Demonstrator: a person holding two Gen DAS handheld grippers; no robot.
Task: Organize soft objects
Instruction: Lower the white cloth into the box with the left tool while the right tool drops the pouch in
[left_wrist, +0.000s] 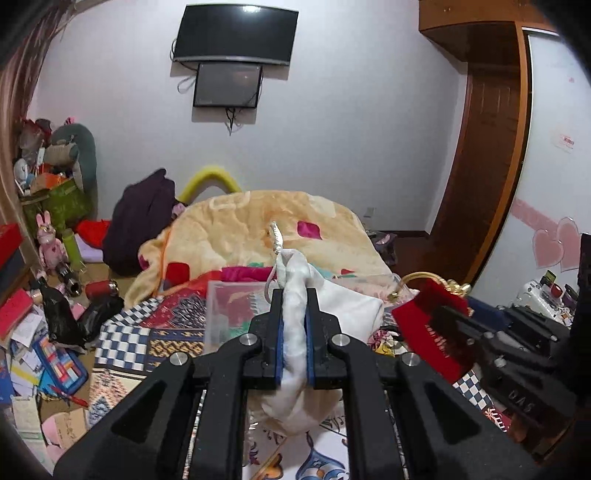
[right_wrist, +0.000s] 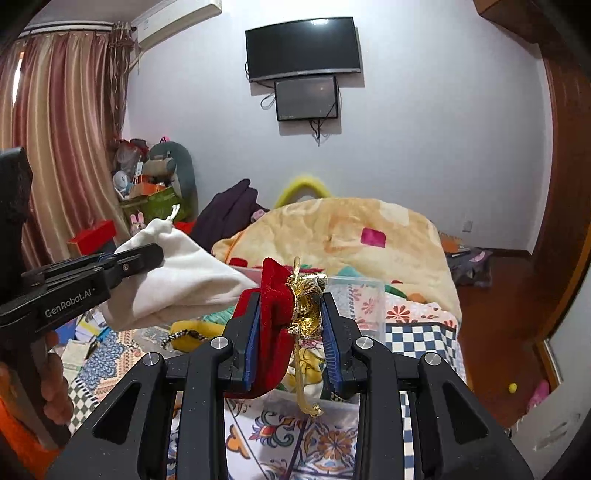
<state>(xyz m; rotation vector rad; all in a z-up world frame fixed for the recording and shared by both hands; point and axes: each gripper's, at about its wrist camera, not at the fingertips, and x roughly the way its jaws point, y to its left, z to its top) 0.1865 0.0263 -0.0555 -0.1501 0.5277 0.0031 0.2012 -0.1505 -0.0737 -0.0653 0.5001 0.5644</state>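
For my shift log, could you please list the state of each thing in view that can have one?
Left tool: shut on white pouch.
White pouch: held up, mouth drawn shut.
Right tool: shut on red pouch.
Red pouch: held up, gold cord hanging down.
Clear plastic bin: open, no lid on.
Wall television: screen dark.
Curtain: drawn.

White pouch (left_wrist: 295, 332) is pinched in the left tool (left_wrist: 294, 295), its middle hidden between the pads. The clear plastic box (left_wrist: 229, 314) sits half hidden behind it. In the right wrist view, the red pouch (right_wrist: 271, 332) runs down behind the right tool (right_wrist: 291, 299); the box (right_wrist: 364, 299) barely shows.
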